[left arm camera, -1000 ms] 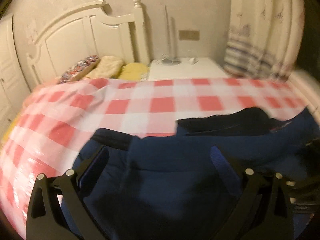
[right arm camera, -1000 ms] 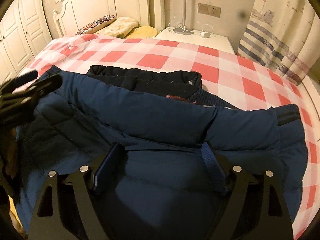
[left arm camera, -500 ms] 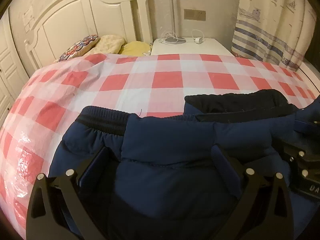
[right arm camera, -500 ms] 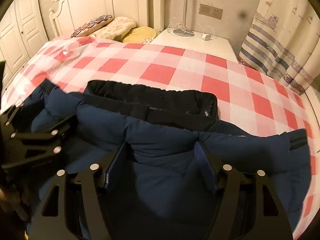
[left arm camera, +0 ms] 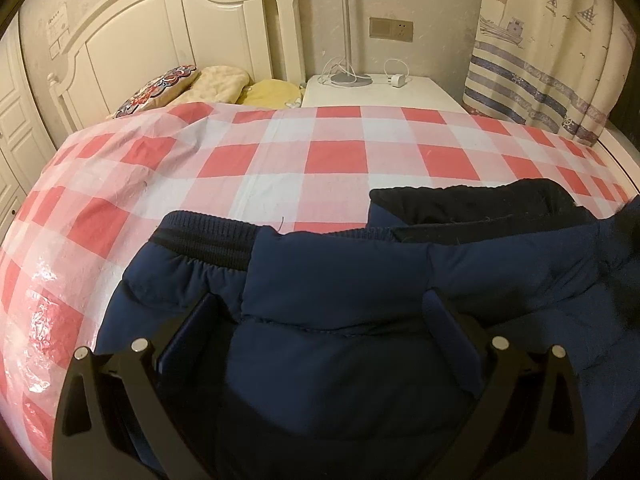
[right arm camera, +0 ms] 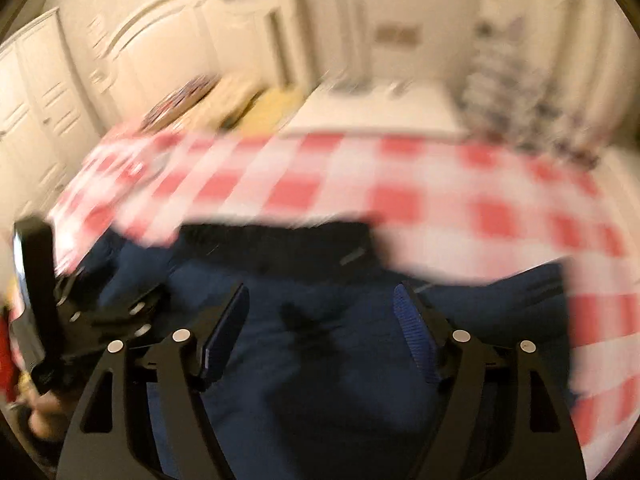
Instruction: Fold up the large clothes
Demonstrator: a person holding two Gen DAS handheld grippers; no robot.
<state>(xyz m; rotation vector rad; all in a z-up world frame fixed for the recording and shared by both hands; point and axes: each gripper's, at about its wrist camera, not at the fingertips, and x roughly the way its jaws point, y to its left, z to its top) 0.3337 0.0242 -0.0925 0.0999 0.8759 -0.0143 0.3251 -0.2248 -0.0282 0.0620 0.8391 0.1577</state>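
Observation:
A navy blue padded jacket lies on the red and white checked bed cover, its black collar to the right and a ribbed cuff to the left. My left gripper is open, its fingers either side of a fold of the jacket. The right wrist view is blurred by motion. There my right gripper is open above the jacket, nothing between its pads. The left gripper's body shows at that view's left edge.
Pillows lie by the white headboard. A white bedside table holds a lamp base and a charger. A striped curtain hangs at the right. White wardrobe doors stand at the left.
Both grippers have moved over the jacket. The sleeve fold now lies under the left gripper. The right gripper swings fast, blurring its view, and has drawn away from the left one.

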